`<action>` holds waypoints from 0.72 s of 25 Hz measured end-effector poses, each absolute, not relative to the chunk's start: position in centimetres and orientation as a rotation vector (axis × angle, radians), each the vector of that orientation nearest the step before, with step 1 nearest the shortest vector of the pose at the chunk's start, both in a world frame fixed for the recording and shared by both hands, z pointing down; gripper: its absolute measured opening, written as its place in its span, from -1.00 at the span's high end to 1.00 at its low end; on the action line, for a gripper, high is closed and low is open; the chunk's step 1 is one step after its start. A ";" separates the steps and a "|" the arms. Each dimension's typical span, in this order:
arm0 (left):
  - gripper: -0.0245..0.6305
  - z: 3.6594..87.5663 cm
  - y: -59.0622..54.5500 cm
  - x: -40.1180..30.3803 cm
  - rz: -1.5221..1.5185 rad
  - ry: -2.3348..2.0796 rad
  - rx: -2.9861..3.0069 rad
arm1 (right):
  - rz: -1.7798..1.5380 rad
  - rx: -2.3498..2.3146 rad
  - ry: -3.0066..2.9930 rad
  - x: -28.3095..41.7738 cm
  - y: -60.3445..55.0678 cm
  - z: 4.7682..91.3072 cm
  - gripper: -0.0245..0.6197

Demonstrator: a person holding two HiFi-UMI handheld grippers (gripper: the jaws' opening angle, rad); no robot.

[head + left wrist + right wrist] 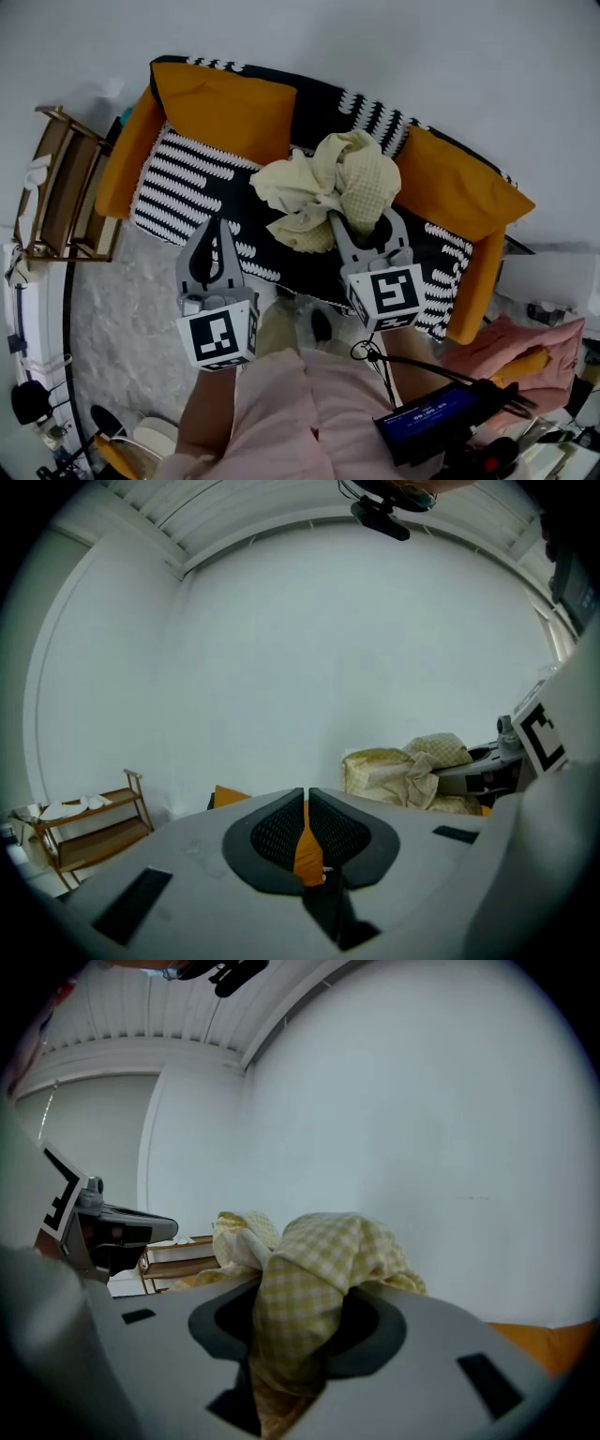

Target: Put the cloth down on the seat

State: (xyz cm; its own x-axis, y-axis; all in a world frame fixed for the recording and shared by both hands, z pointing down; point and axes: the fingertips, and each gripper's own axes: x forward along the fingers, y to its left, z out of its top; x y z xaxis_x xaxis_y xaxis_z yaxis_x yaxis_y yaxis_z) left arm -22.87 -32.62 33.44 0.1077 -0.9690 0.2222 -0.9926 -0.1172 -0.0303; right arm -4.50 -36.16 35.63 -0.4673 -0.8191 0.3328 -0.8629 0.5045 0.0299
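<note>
A crumpled pale-yellow checked cloth (328,187) hangs bunched above the sofa seat (281,246), which is black with white patterning. My right gripper (364,223) is shut on the cloth, and in the right gripper view the cloth (314,1279) fills the gap between the jaws and spills over them. My left gripper (214,239) hovers over the seat's front left, shut with nothing in it; in the left gripper view (307,832) its pads meet. The cloth (403,771) shows at that view's right.
The sofa has an orange back cushion (225,108), an orange cushion at the right (459,187) and orange arms. A wooden shelf unit (66,183) stands left of it. Pink fabric (525,356) lies at the right. A white wall runs behind.
</note>
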 end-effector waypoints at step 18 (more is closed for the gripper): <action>0.85 45.7 -37.3 -20.7 0.460 -1.811 2.235 | 0.408 1.407 -2.297 -2.3 -38.6 50.5 0.40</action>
State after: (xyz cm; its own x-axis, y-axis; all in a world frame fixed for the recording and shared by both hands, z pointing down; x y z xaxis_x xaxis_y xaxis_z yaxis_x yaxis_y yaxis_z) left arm -20.70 -37.25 45.75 0.1882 -0.9057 0.3799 -0.9772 -0.2114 -0.0200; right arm -2.34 -38.64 50.48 -0.4039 -0.7728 0.4895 -0.8942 0.4465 -0.0328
